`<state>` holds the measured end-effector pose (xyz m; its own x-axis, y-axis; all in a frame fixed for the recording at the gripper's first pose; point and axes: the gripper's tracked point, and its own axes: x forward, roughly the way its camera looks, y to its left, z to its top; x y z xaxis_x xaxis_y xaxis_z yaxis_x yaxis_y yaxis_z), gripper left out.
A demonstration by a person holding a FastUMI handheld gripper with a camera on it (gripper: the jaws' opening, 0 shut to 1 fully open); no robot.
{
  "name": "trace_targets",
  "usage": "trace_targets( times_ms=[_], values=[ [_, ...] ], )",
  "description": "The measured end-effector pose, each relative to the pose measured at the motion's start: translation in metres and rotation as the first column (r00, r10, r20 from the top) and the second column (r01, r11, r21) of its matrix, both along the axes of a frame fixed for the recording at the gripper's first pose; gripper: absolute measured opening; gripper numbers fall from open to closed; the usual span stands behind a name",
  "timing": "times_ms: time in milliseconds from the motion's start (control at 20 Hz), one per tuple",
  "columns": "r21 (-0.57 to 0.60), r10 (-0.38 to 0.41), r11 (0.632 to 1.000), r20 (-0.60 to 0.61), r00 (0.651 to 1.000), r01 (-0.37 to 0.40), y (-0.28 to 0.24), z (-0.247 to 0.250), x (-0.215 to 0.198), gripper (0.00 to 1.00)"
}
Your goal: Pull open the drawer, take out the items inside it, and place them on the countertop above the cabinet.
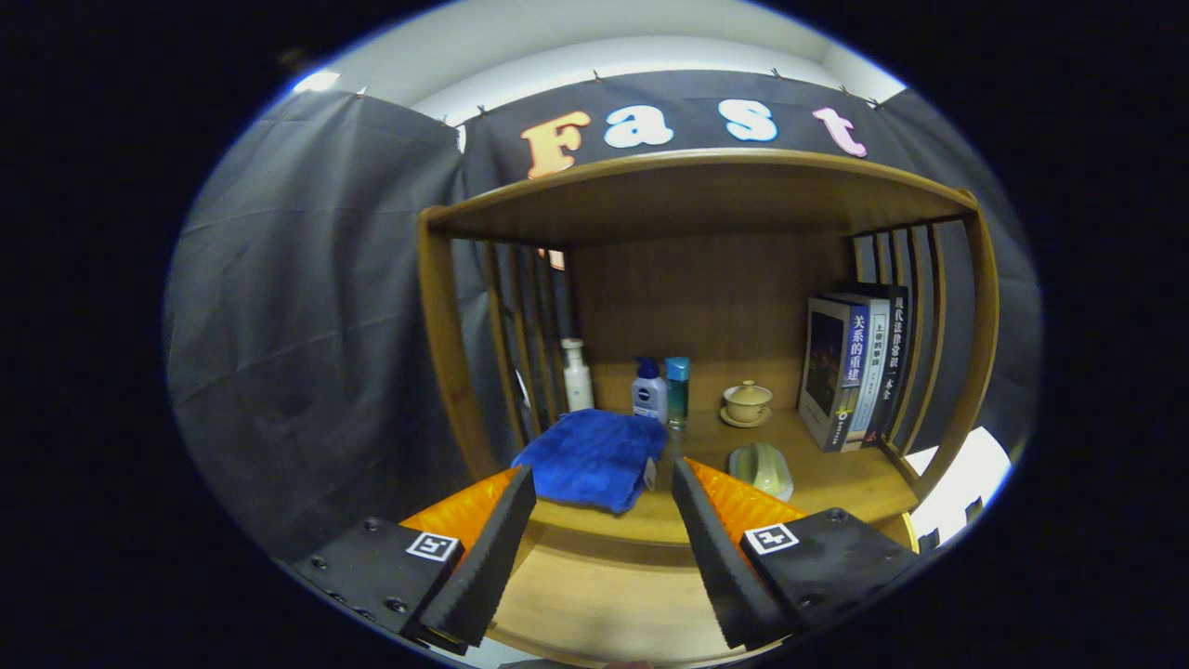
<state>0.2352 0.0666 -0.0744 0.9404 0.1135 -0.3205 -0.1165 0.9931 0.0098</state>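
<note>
My claw (602, 483) stood open with nothing between its fingers, aimed at the wooden cabinet (437, 307) and its tabletop (836, 478). Just ahead of the fingers lay a folded blue towel (593, 457) with a small tag whose print was too small to read. Beside the right finger rested a pale green item (762, 467), perhaps a soap dish. Farther back stood a white bottle (577, 374), a white pump bottle with a blue top (649, 388), a teal bottle (678, 390) and a lidded cup on a saucer (747, 402). Upright books (850, 367) leaned against the right slats, their spines printed in Chinese. The drawer front was cut off below my fingers.
</note>
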Motion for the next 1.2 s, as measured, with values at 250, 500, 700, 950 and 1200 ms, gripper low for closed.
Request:
trace_targets(
  times_ms=[250,500,700,950,1200],
  values=[
    [-0.081,0.025,0.996,0.065,0.998,-0.020,0.026,-0.019,-0.026,0.96],
    [-0.087,-0.014,0.996,0.131,0.991,0.026,0.027,-0.028,-0.078,0.97],
    [-0.111,-0.051,0.991,0.183,0.982,0.072,0.019,-0.024,-0.120,0.98],
    [-0.136,-0.131,0.977,0.231,0.964,0.165,-0.020,-0.043,-0.173,0.99],
    [-0.172,-0.177,0.959,0.250,0.952,0.224,-0.053,-0.089,-0.204,0.98]
  ],
)
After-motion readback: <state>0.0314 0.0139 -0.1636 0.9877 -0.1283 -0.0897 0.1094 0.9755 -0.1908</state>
